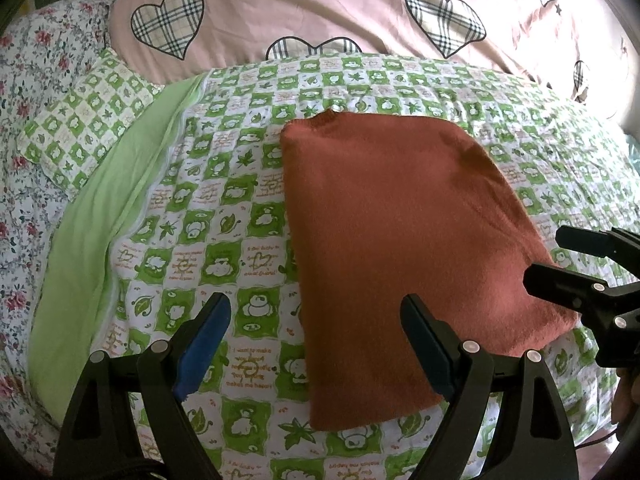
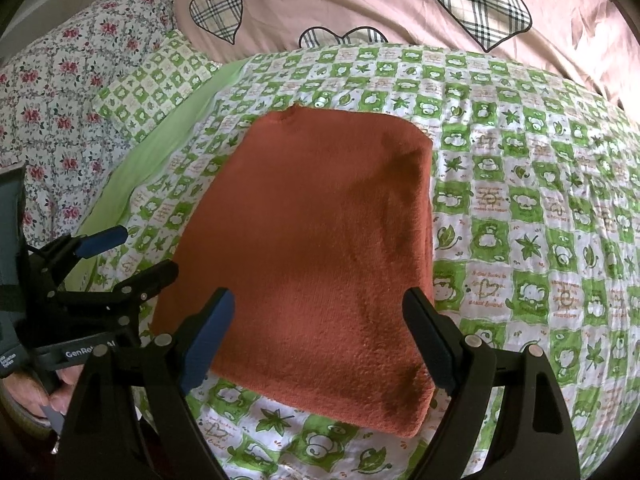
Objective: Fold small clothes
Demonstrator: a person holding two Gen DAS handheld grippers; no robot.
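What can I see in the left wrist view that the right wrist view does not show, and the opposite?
Only the left wrist view shows the open left gripper head-on, with the right gripper entering at the right edge. Only the right wrist view shows the person's hand under the left gripper, and a "GenRo..." label there. Both show the folded rust-red garment lying flat on the green checked blanket, untouched.

A bed (image 1: 248,92) covered by a green-and-white checked quilt (image 1: 224,200) carries a rust-red folded cloth (image 1: 400,240) lying flat on it. Beside the quilt lie a matching checked pillow (image 1: 84,120), a floral cover (image 1: 36,80) and a pink heart-patterned duvet (image 1: 320,4).
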